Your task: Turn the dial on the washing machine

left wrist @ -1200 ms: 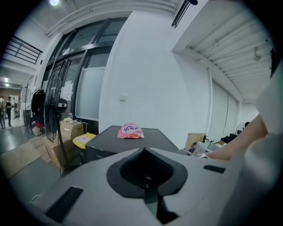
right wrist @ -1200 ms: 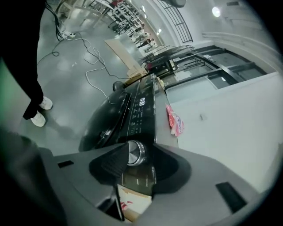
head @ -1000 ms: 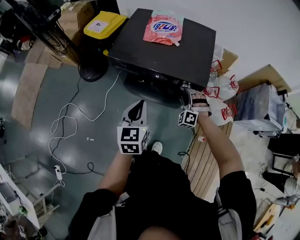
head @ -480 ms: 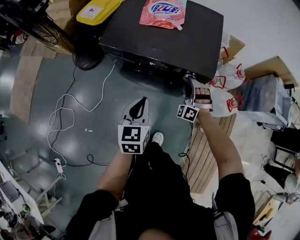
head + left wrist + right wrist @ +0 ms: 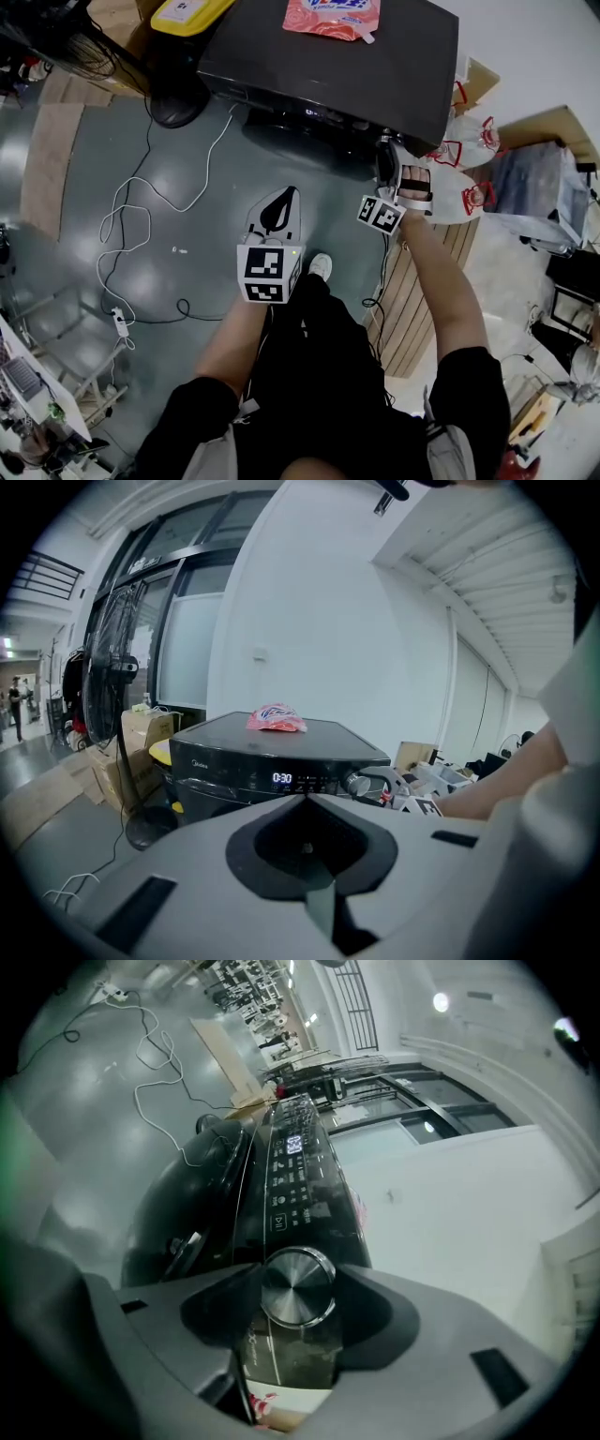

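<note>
The black washing machine stands ahead of me, with its lit display on the front panel. Its round silver dial is at the panel's right end and also shows in the left gripper view. My right gripper is up against the panel with the dial between its jaws. A dark gap shows on each side of the dial, so the jaws stand open around it. My left gripper hangs in front of the machine over the floor, away from it, jaws shut and empty.
A pink detergent pouch lies on the machine's lid. A yellow-lidded bin and a fan base stand left of the machine. White cables loop over the floor. Plastic bags and a wooden panel are on the right.
The head view has shifted, so the machine sits higher in the picture. My right gripper has stayed at the dial, and the left gripper has barely moved.
</note>
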`<state>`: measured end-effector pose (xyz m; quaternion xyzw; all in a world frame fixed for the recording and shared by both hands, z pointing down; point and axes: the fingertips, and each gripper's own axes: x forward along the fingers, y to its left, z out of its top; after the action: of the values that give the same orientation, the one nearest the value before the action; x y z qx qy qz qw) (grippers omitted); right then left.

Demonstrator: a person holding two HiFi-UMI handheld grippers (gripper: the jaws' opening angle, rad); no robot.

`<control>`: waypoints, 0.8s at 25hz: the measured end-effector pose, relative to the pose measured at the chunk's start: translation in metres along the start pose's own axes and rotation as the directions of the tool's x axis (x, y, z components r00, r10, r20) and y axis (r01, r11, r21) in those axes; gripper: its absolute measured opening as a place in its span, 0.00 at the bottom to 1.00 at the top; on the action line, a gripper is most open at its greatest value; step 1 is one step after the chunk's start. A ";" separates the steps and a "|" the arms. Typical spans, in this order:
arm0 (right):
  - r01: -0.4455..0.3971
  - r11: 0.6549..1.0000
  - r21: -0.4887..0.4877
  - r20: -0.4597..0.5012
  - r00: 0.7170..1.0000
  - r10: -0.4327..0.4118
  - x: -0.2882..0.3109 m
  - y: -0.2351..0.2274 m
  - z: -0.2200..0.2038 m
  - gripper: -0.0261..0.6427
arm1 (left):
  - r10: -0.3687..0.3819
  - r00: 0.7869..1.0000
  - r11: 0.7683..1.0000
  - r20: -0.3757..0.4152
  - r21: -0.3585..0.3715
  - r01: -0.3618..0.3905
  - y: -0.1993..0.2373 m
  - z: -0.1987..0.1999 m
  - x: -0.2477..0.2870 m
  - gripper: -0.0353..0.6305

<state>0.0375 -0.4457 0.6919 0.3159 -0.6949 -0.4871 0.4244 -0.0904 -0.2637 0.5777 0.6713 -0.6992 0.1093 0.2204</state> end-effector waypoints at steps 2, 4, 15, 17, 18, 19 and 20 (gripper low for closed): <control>-0.011 0.998 0.067 0.009 1.000 0.010 0.000 -0.004 0.002 0.41 | 0.004 1.000 1.000 0.003 -0.006 -0.004 0.002 0.000 -0.002 0.07; -0.008 0.989 0.149 -0.005 1.000 0.009 0.000 -0.006 0.002 0.40 | 0.008 1.000 1.000 0.006 -0.009 -0.008 0.003 0.000 -0.005 0.07; 0.034 0.840 0.541 -0.114 0.993 0.033 0.007 -0.004 -0.013 0.38 | 0.031 0.999 0.999 0.009 -0.007 -0.031 0.007 0.004 -0.011 0.07; 0.028 0.836 0.548 -0.106 0.994 0.036 0.006 -0.004 -0.014 0.38 | 0.035 0.999 0.999 0.011 -0.007 -0.035 0.006 0.006 -0.013 0.07; 0.025 0.825 0.565 -0.102 0.994 0.039 0.005 -0.004 -0.015 0.38 | 0.036 0.999 0.999 0.010 -0.007 -0.036 0.006 0.006 -0.014 0.07; 0.022 0.806 0.592 -0.099 0.994 0.046 0.005 -0.004 -0.016 0.38 | 0.037 0.999 0.999 0.009 -0.007 -0.037 0.005 0.006 -0.014 0.07; 0.018 0.781 0.625 -0.098 0.994 0.056 0.004 -0.005 -0.017 0.38 | 0.038 0.999 0.999 0.008 -0.007 -0.038 0.005 0.006 -0.015 0.07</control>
<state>0.0507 -0.4579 0.6913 0.4580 -0.7954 -0.2071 0.3386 -0.0961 -0.2524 0.5664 0.6575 -0.7131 0.1083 0.2177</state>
